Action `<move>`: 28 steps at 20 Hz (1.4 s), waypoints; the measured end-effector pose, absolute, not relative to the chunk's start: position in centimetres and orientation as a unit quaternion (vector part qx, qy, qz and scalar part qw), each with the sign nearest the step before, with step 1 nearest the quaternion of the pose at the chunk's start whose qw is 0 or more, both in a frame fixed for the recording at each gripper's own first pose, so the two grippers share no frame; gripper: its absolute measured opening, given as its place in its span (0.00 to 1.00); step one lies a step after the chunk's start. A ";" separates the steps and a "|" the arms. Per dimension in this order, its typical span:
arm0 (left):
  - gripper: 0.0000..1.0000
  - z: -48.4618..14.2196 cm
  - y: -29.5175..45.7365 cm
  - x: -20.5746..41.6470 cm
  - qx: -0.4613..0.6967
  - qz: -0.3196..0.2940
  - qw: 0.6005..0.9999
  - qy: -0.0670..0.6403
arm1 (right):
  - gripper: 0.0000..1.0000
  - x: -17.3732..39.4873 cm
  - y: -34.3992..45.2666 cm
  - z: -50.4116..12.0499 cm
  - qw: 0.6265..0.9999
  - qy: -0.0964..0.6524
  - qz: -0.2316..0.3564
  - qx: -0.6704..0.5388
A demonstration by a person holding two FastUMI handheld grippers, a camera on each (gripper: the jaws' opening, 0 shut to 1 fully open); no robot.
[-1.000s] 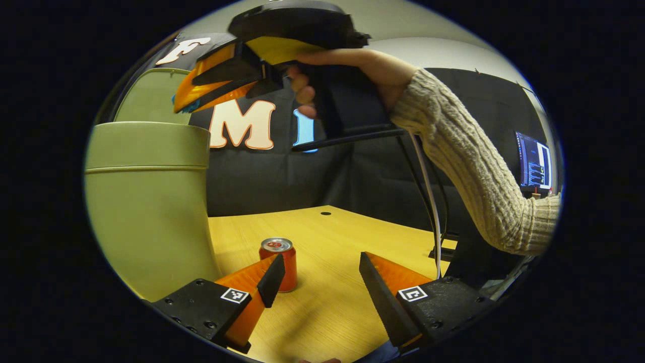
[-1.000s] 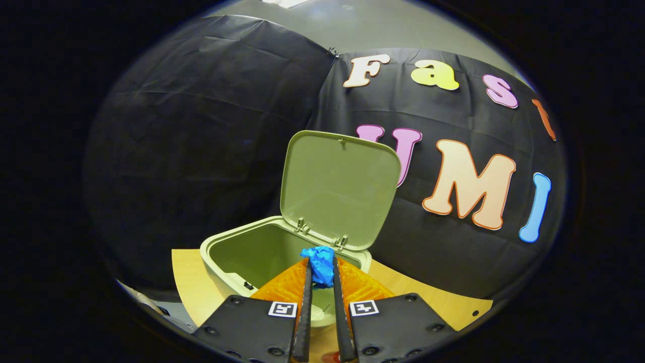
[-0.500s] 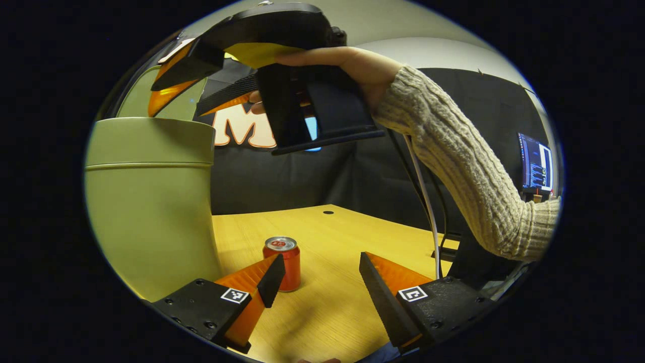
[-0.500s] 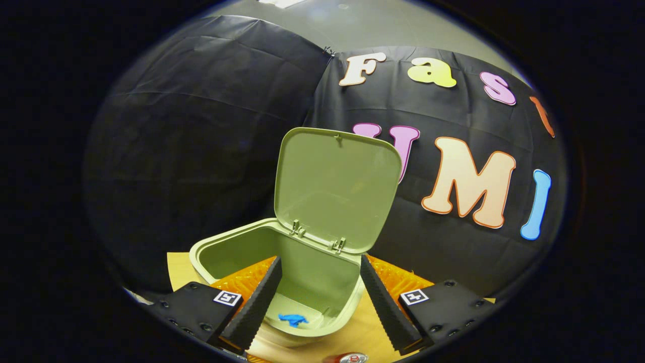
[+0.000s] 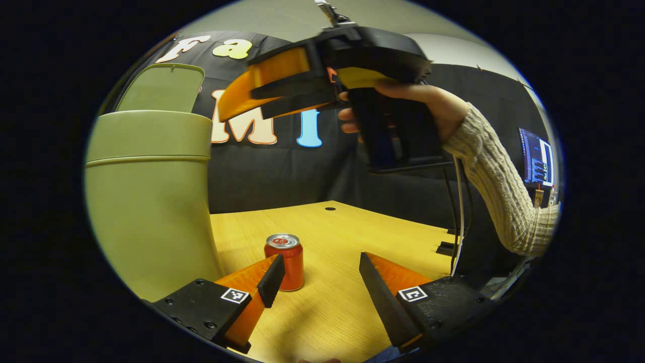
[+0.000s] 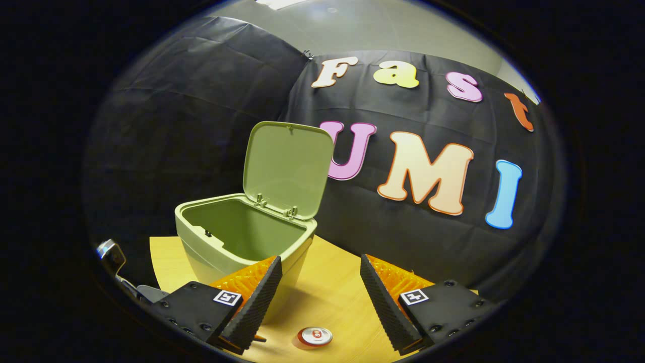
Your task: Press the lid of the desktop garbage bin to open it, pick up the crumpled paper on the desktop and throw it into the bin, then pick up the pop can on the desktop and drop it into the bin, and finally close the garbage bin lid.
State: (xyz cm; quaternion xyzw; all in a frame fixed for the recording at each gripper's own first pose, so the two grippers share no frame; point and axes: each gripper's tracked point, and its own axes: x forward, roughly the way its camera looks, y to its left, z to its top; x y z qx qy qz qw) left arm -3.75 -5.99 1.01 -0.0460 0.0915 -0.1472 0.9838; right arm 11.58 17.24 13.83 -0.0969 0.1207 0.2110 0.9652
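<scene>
Hovering low over the wooden desktop (image 5: 352,227), the left gripper (image 5: 317,282) has its jaws spread wide, nothing between them. The red pop can (image 5: 285,260) stands upright just beyond its left finger, near the green bin's wall (image 5: 146,212). Farther up, a hand (image 5: 428,108) in a knit sleeve (image 5: 504,191) holds the right gripper (image 5: 252,101) aloft. In the right gripper view its jaws (image 6: 320,297) gape wide, empty; below them the can top (image 6: 314,336), beyond them the bin (image 6: 242,242), lid (image 6: 287,166) raised upright. Crumpled paper: cannot tell where.
</scene>
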 end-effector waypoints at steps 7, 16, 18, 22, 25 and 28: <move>0.92 -0.5 -4.0 -1.4 -0.040 -0.122 0.985 0.119 | 0.98 7.9 9.5 13.6 0.981 0.089 0.158 -0.072; 0.92 -2.5 -3.1 2.3 -0.025 -0.086 0.985 0.147 | 1.00 2.5 2.5 6.3 0.991 0.089 0.101 -0.005; 0.92 -3.1 -3.0 2.9 -0.023 -0.079 0.984 0.158 | 0.98 1.7 0.7 5.2 0.992 0.092 0.086 0.008; 0.92 -4.6 -2.6 4.0 -0.025 -0.063 0.981 0.181 | 0.98 0.6 -1.4 4.1 0.994 0.086 0.063 0.028; 0.92 -5.5 -2.6 4.8 -0.031 -0.055 0.979 0.193 | 0.98 0.4 -2.2 3.5 0.994 0.088 0.056 0.034; 0.92 -6.1 -2.5 5.4 -0.031 -0.048 0.978 0.200 | 0.98 0.5 -2.8 3.1 0.994 0.090 0.051 0.041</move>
